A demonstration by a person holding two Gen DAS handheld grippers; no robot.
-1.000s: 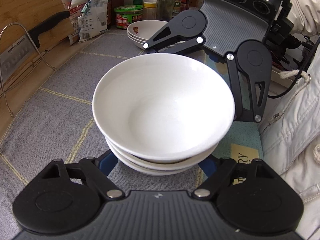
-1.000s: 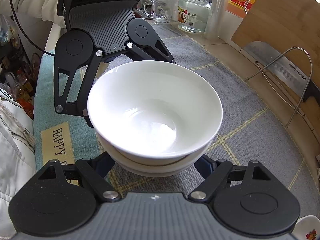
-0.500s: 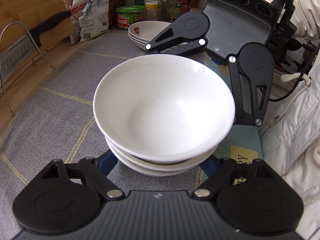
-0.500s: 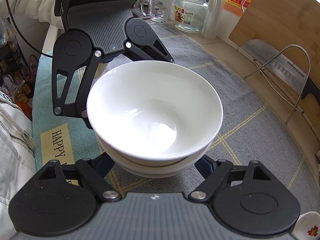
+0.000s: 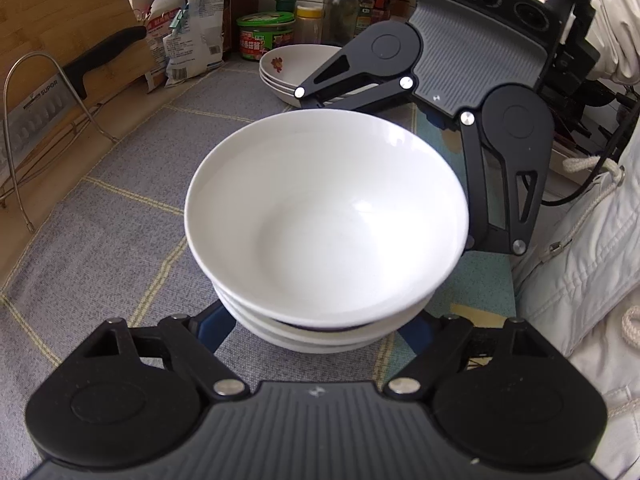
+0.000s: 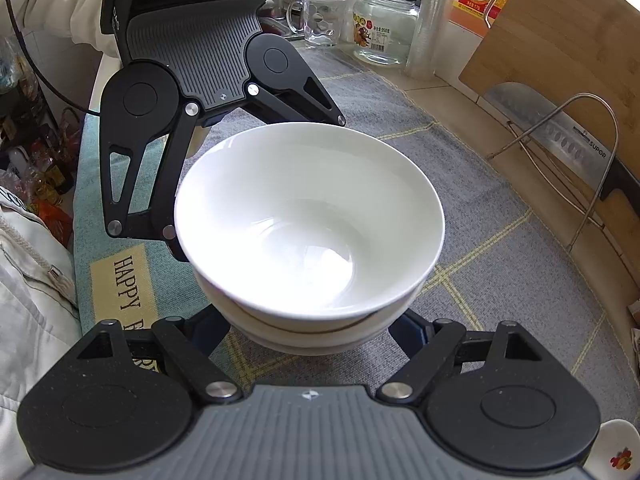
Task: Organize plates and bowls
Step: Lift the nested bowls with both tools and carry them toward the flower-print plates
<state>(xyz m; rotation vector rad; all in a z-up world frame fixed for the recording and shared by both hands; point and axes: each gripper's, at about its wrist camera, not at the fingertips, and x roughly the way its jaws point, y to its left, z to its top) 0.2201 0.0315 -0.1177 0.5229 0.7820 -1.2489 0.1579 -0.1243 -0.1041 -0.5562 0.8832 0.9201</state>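
A stack of white bowls (image 5: 326,220) fills the middle of both views, also in the right wrist view (image 6: 308,224). My left gripper (image 5: 316,328) and my right gripper (image 6: 308,326) face each other from opposite sides, each with its blue-tipped fingers spread wide around the lowest bowls of the stack. The fingertips are hidden under the bowls, so contact cannot be told. The right gripper's body (image 5: 460,64) shows behind the stack in the left view, the left gripper's body (image 6: 200,52) in the right view. A second stack of flowered bowls (image 5: 296,68) stands farther back.
A grey checked mat (image 5: 100,220) covers the counter. A cleaver in a wire rack (image 6: 560,140) and a wooden board (image 6: 560,40) stand along the wall. Jars and bottles (image 5: 266,34), a glass jar (image 6: 382,20) and a glass mug (image 6: 320,18) crowd the ends.
The bowl stack sits slightly higher and farther in both views, and the opposite gripper has shifted a little. The grip on the stack looks the same.
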